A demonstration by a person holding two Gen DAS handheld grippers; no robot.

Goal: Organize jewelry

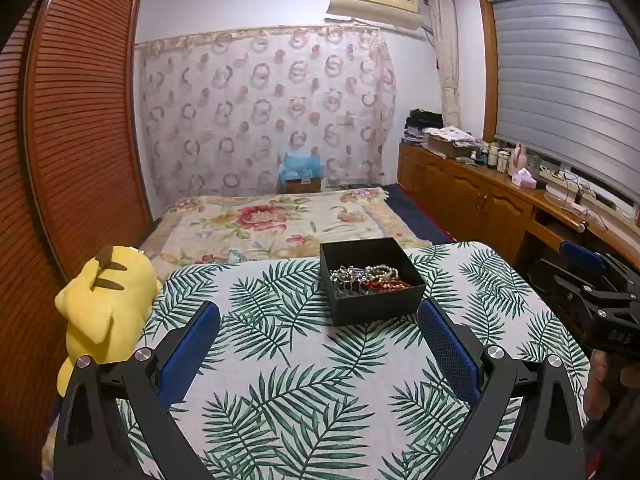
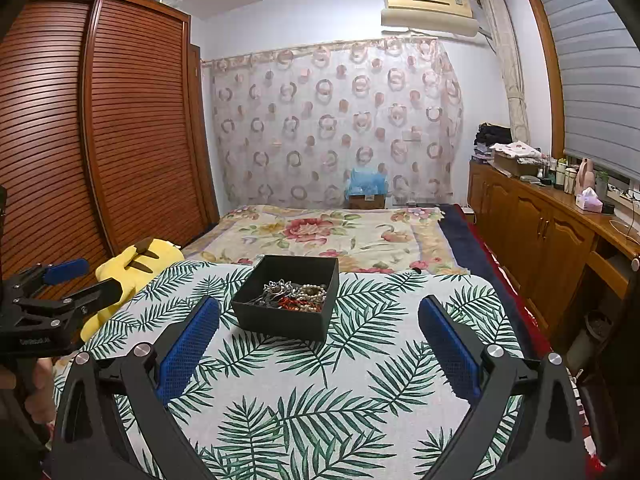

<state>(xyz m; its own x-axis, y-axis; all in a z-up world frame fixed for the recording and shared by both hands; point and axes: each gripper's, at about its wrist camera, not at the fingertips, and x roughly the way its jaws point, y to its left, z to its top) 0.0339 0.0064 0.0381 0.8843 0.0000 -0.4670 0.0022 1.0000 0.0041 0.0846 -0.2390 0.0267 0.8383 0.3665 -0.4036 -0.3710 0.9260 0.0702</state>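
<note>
A black open box (image 1: 374, 304) (image 2: 280, 320) stands on the palm-leaf tablecloth (image 1: 304, 400) (image 2: 320, 400) near the table's far edge. Inside lies a tangle of jewelry (image 1: 370, 278) (image 2: 294, 296): silver chains, pearl strands and a red bead bracelet. My left gripper (image 1: 319, 316) hovers open over the cloth just short of the box, nothing between its blue pads. My right gripper (image 2: 319, 314) is open too, with the box ahead and slightly left of centre. Each gripper shows at the edge of the other's view, the right gripper (image 1: 592, 292) held by a hand.
A yellow plush toy (image 1: 106, 312) (image 2: 136, 264) rests at the table's left edge. Beyond the table lies a bed with a floral blanket (image 1: 272, 220). A wooden wardrobe (image 1: 80, 120) stands left, and a wooden cabinet (image 1: 480, 196) with bottles runs along the right.
</note>
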